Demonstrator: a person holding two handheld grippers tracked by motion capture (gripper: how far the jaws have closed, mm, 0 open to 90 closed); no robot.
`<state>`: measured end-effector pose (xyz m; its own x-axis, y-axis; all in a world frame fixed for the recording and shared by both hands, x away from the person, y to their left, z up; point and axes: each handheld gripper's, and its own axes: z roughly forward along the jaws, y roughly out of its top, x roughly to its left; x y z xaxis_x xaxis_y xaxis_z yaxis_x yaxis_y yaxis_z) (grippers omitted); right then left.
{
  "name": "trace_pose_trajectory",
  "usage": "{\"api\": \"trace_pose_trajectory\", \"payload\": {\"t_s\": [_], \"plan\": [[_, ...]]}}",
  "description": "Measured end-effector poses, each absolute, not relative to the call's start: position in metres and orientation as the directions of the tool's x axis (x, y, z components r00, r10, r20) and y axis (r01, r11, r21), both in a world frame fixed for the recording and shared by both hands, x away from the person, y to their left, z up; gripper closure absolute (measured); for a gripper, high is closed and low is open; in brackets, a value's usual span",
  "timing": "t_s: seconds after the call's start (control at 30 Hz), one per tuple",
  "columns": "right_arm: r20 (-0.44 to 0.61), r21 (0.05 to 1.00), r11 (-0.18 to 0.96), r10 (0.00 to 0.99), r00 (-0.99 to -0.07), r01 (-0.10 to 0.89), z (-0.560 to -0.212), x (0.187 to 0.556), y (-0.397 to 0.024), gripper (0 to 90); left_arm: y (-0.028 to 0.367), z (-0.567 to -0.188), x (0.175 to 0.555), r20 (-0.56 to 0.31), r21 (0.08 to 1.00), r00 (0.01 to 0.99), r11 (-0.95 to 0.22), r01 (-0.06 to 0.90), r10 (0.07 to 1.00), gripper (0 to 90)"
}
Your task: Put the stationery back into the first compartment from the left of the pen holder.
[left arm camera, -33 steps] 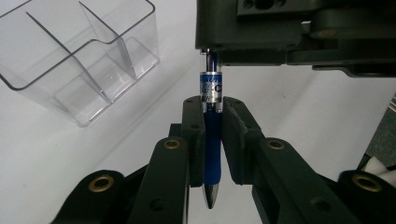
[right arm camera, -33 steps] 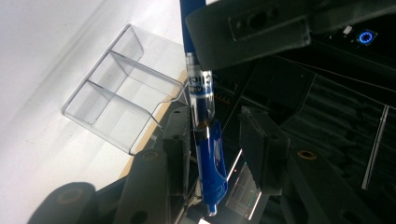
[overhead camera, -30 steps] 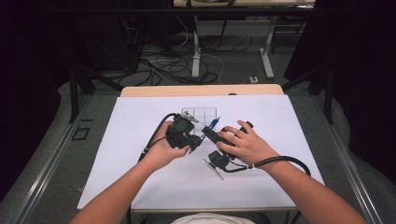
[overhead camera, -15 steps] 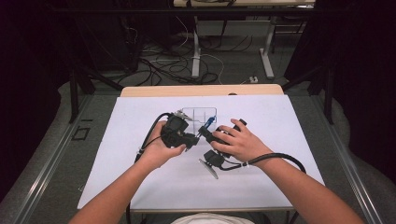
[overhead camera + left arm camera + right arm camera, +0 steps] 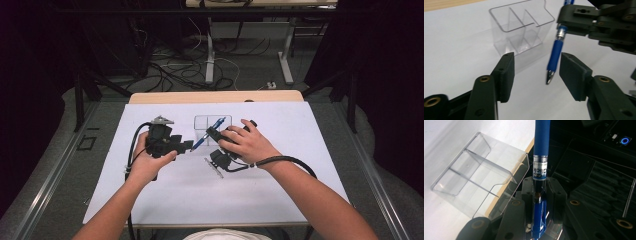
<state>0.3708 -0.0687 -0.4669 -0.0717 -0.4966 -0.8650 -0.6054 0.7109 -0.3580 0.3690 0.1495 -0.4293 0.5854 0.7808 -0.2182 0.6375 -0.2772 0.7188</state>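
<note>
Pen held between two grippers

Pen [image 5: 555, 51], blue, is clamped in the right gripper [image 5: 541, 195], tip down above the white table [image 5: 300, 150], beside a clear divided box [image 5: 520, 30]. Left gripper [image 5: 536, 72] gapes wide, empty, its jaws flanking the pen's tip.

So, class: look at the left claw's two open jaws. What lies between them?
In the left gripper view, the tip of the blue pen hangs between the left claw's open jaws, nearer the right-hand one, touching neither. The right claw holds it higher up.
</note>
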Motion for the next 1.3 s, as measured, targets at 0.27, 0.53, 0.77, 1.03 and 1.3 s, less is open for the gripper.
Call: {"api": "trace_pose_trajectory", "payload": {"t_s": [0.27,0.53,0.77,1.03,1.3], "plan": [[-0.908,-0.235,0.763,-0.394,-0.145,-0.603,-0.461,0.378,-0.066,78.1,0.18,-0.437,0.369,-0.214,0.773,0.509,-0.174,0.61,0.834,29.7],[-0.932,-0.03,0.813,-0.232,-0.278,-0.581,-0.451,0.386,-0.064,78.2,0.211,-0.446,0.367,-0.194,0.812,0.44,-0.108,0.574,0.877,17.8],[-0.909,0.204,0.835,-0.032,-0.415,-0.511,-0.441,0.399,-0.064,78.2,0.224,-0.46,0.365,-0.112,0.852,0.437,-0.14,0.504,0.893,17.8],[-0.754,0.544,0.766,0.268,-0.599,-0.342,-0.431,0.421,-0.064,78.1,0.232,-0.469,0.366,-0.102,0.86,0.433,-0.139,0.491,0.896,19.9],[-0.556,0.75,0.635,0.455,-0.696,-0.184,-0.426,0.439,-0.067,78.1,0.233,-0.474,0.364,-0.108,0.857,0.428,-0.135,0.498,0.897,16.8]]}}
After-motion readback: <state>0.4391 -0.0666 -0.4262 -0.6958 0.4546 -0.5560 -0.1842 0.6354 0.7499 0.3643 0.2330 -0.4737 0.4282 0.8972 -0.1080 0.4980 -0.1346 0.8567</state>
